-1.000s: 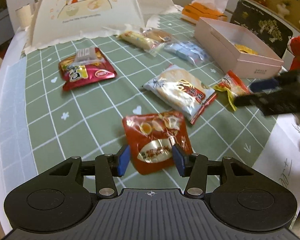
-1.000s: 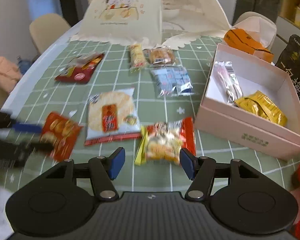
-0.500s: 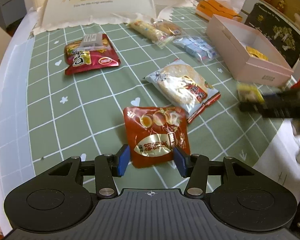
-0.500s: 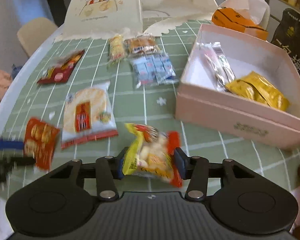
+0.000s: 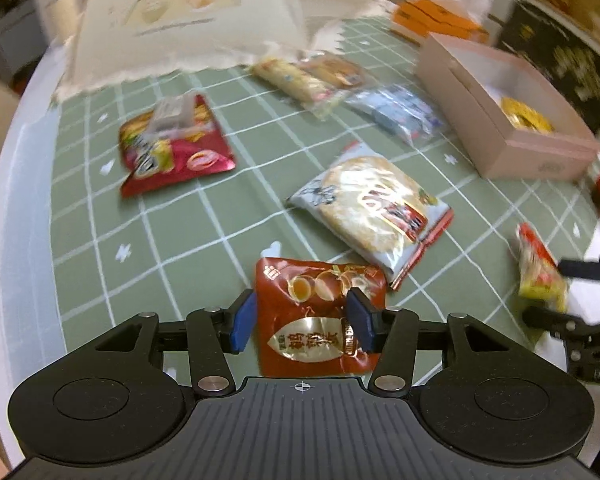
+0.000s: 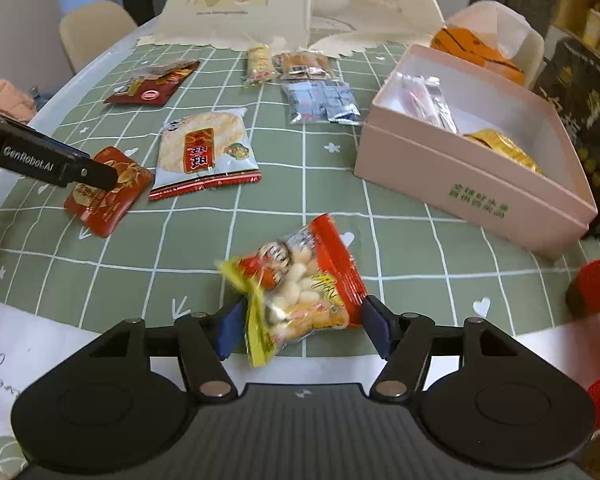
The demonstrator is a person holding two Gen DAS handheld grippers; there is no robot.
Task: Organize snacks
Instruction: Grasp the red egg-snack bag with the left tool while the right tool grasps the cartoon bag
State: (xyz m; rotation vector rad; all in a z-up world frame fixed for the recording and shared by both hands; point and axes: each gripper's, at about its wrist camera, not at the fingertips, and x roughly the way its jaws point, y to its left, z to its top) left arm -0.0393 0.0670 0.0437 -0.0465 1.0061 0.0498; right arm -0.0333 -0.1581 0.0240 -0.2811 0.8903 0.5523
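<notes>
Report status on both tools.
Left tool shut on red pouch. Right tool shut on peanut packet. Pink box open ahead, path clear.

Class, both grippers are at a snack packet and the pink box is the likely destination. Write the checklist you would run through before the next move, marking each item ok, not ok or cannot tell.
1. Right gripper shut on the orange-and-yellow snack bag: ok, the bag sits pinched between both fingers.
2. Bag lifted off the tablecloth: cannot tell from either view.
3. Left gripper has the dark red packet: cannot tell; the fingers flank it, contact unclear.
4. Pink box open with room inside: ok, white floor shows beside the gold packets and silver packets.
5. Path from the bag to the box free of other snacks: ok, only bare cloth between.
</notes>
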